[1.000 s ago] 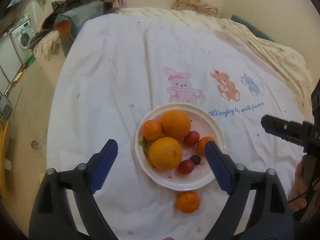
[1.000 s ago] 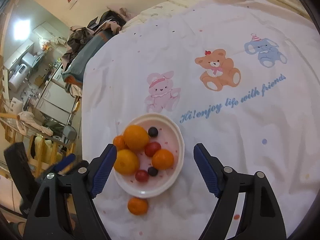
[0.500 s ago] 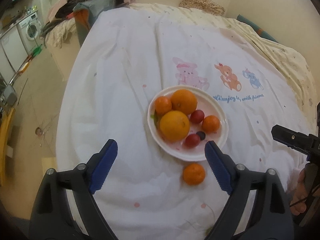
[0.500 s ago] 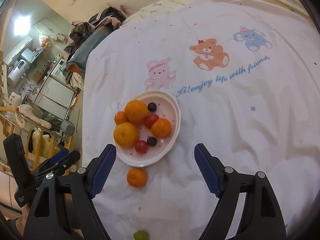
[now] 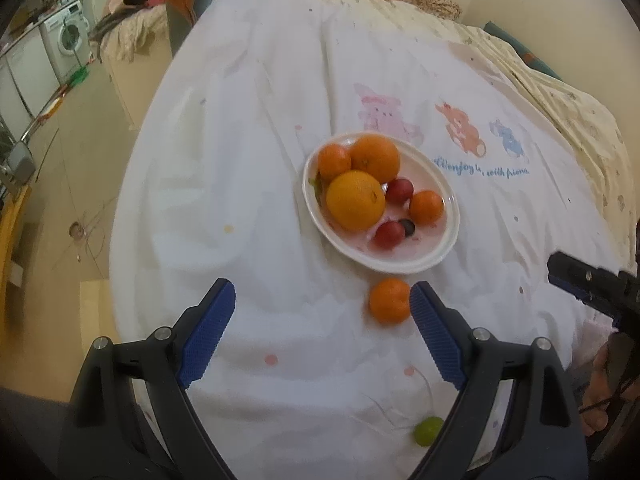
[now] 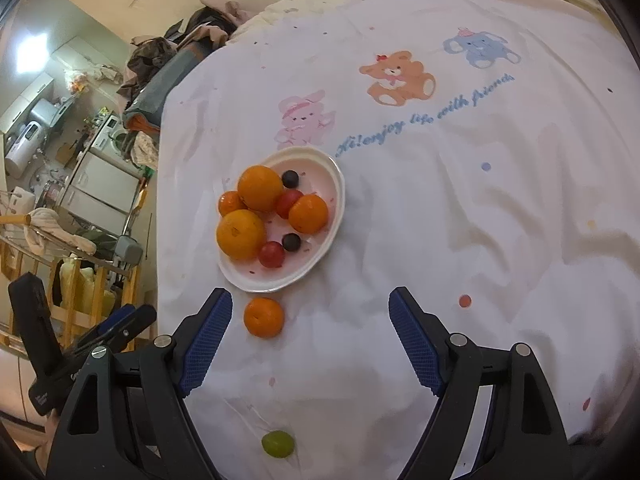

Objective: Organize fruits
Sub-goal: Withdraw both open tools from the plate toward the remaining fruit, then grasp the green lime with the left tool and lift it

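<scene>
A bed (image 5: 248,152) covered by a white sheet (image 6: 460,216) printed with a pink rabbit, an orange bear, a blue elephant and blue script fills both views. On the sheet sits a white plate (image 5: 434,258) holding two large oranges (image 5: 355,201), two smaller tangerines (image 5: 426,208), two red cherry tomatoes (image 5: 389,235) and dark grapes (image 6: 291,242); the right wrist view shows two grapes, the left only one.

The left tool (image 5: 322,332) hangs over the sheet on the near side of the plate, its blue-padded jaws spread wide with nothing between them. The right tool (image 6: 310,338) is likewise spread wide and empty, also on the near side of the plate and pointing down at the sheet.

A loose tangerine (image 5: 389,300) lies on the sheet just beside the plate's near rim; in the left view it sits right against the tip of that tool's right-hand pad, though contact cannot be told. A single green grape (image 6: 277,443) lies on the sheet well apart from the plate, close to the near edge, between the right tool's arms
</scene>
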### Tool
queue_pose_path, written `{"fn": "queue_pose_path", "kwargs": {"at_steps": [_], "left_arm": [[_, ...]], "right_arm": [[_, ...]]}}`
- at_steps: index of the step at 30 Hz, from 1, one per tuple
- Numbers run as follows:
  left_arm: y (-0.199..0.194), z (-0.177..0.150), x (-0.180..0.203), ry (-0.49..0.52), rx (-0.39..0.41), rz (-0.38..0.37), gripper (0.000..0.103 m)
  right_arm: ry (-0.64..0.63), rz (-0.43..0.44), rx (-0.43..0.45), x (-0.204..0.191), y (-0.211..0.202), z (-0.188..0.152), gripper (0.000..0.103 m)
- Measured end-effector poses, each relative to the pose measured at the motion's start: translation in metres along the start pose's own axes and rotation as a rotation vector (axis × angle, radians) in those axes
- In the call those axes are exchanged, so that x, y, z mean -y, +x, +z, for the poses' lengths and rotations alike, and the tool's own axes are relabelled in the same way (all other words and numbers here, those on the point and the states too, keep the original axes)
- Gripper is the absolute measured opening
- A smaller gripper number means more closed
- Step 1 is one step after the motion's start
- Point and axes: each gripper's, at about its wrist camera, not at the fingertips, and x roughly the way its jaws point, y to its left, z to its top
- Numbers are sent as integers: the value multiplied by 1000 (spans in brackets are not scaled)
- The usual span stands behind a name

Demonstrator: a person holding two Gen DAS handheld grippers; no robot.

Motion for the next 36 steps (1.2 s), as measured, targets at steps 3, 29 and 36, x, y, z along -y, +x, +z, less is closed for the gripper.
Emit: {"fn": "queue_pose_path", "kwargs": {"at_steps": [3,29,36], "left_arm": [[5,-15,8,6,-44,-21,87],[51,-118,111,261,-354,-97,26],[32,-97,95,222,-321,-144,25]], "right_arm": [[36,-2,2,6,-1,0,83],[193,88,2,38,-17,-2,83],[177,92,-12,33,-14,-3,83]]}}
